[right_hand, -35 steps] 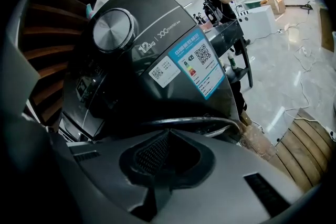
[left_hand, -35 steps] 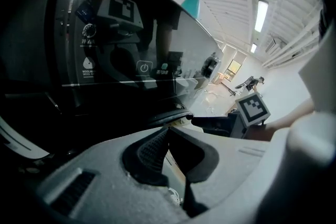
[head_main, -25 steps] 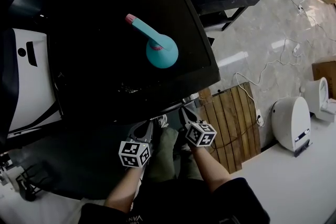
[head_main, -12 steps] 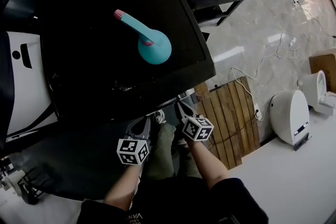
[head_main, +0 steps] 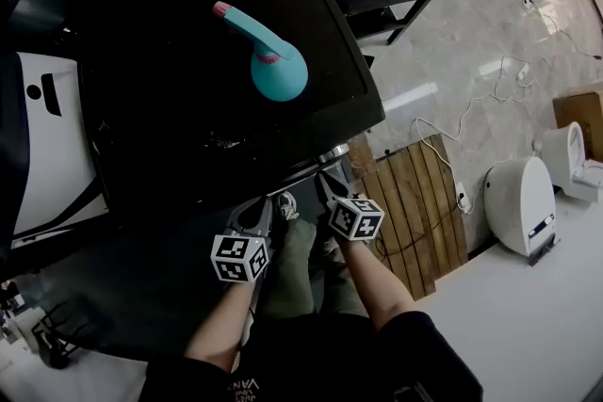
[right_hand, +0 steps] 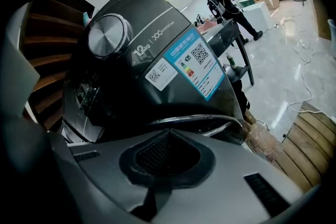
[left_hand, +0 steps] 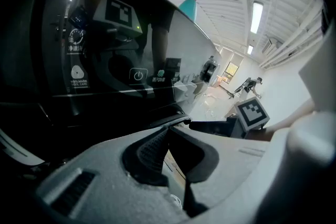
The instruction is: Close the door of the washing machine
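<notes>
1. Dark glossy metal and glass made up the washing machine (head_main: 188,61), which had a teal spray bottle (head_main: 273,63) standing on its top. Its door (right_hand: 195,122) sat low on the machine's front and showed me only a chrome arc of its rim.
2. My left gripper (head_main: 258,214) and right gripper (head_main: 330,186) both hung just in front of that front face. Each had its jaws pressed together with nothing between them.
3. I judged the door stiff, hinged and fairly heavy, with a slick rim that offered little to pinch. Pushing with closed jaws on the rim, at the edge farthest from the hinge, looked best, and the latch would want a firm shove.
4. A round door has no real long axis. Its rim ran side to side across the right gripper view, and the machine's front faced me. I could not tell how far the door stood ajar, nor on which side it hinged.
</notes>
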A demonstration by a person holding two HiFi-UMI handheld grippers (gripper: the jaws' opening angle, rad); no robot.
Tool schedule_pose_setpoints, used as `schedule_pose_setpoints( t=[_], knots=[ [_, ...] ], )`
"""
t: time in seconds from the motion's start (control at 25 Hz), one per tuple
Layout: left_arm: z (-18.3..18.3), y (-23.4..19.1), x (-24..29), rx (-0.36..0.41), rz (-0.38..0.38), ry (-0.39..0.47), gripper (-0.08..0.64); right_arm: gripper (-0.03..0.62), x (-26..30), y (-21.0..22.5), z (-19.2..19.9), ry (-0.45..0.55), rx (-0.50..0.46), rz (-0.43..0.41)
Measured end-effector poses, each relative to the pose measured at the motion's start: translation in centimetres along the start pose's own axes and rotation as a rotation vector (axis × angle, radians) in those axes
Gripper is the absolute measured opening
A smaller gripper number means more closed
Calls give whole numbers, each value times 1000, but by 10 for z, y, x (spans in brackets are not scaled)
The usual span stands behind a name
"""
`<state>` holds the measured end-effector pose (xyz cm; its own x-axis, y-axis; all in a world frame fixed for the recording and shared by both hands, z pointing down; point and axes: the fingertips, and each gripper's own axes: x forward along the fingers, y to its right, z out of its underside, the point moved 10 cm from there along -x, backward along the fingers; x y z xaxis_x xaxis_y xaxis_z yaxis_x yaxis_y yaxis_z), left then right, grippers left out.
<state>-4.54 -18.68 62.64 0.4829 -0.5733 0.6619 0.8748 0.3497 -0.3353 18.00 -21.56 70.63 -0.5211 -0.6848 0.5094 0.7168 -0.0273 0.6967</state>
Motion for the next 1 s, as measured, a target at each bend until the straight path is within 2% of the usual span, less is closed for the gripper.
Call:
schedule_pose_setpoints(
  t=[0.16,0.36,0.52,0.76,1.0],
  knots=[
    [0,4,-3,-2,17,1,11,0,-3,11,6,-15,47,0],
    [8,15,-17,15,16,5,11,0,-21,6,6,-64,-19,29],
    [14,28,-30,24,24,27,11,-2,-48,3,1,-63,-39,30],
    [21,46,-54,25,25,71,11,-2,-97,-15,-7,-25,-131,10],
    [13,66,-75,25,22,147,11,-2,-145,-45,-28,29,-258,-40]
  ],
)
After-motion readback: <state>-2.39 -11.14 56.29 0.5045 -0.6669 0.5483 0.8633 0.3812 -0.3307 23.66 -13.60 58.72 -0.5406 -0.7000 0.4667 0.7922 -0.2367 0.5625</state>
